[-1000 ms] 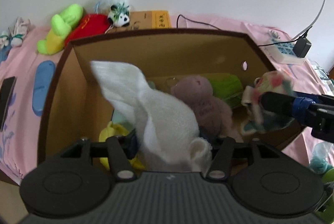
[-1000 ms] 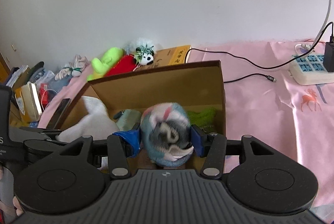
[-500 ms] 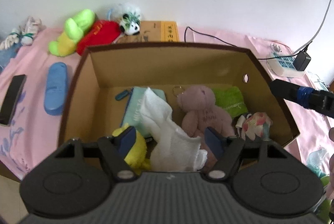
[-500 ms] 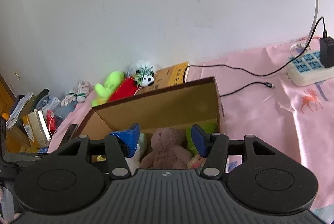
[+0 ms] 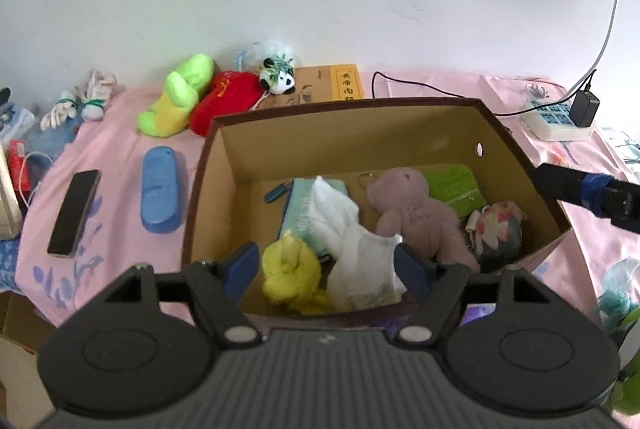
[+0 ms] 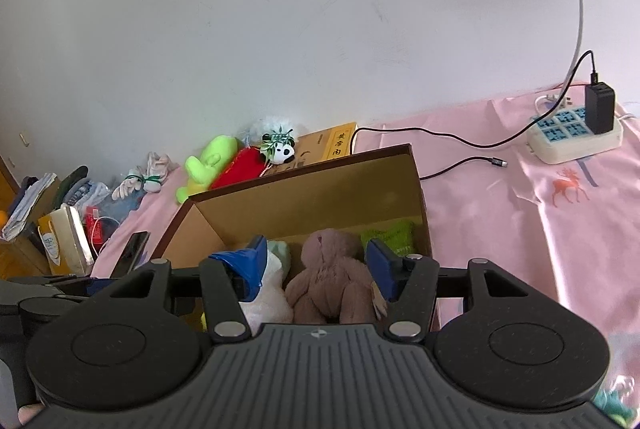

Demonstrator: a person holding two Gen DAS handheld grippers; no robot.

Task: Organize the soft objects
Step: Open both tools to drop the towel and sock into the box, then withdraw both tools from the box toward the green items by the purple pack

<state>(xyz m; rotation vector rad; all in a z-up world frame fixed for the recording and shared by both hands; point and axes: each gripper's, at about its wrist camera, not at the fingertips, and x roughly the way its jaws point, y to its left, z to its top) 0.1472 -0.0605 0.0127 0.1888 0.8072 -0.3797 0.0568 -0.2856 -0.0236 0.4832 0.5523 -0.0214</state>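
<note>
An open cardboard box [image 5: 352, 133] stands on the pink bedspread. Inside it lie a white cloth [image 5: 352, 249], a mauve teddy bear [image 5: 416, 213], a yellow plush [image 5: 292, 273], a flowery fabric bundle [image 5: 500, 229], a green pouch [image 5: 456, 185] and a pale teal pouch [image 5: 300, 205]. My left gripper [image 5: 328, 269] hangs open above the box's near edge, nothing in it. My right gripper [image 6: 316, 265] is open and empty over the box's right side, above the teddy bear [image 6: 328, 277]; one of its fingers [image 5: 580, 185] shows in the left wrist view.
Behind the box lie a green plush [image 5: 176, 101], a red plush [image 5: 224, 101], a small panda toy [image 5: 276, 77] and a yellow book [image 5: 344, 85]. Left of it are a blue case [image 5: 160, 161] and a phone [image 5: 74, 213]. A power strip [image 6: 576, 137] with cables is at the right.
Both grippers let go: the white cloth and the flowery bundle dropped into the box. Both have since opened and drawn back and up from the box.
</note>
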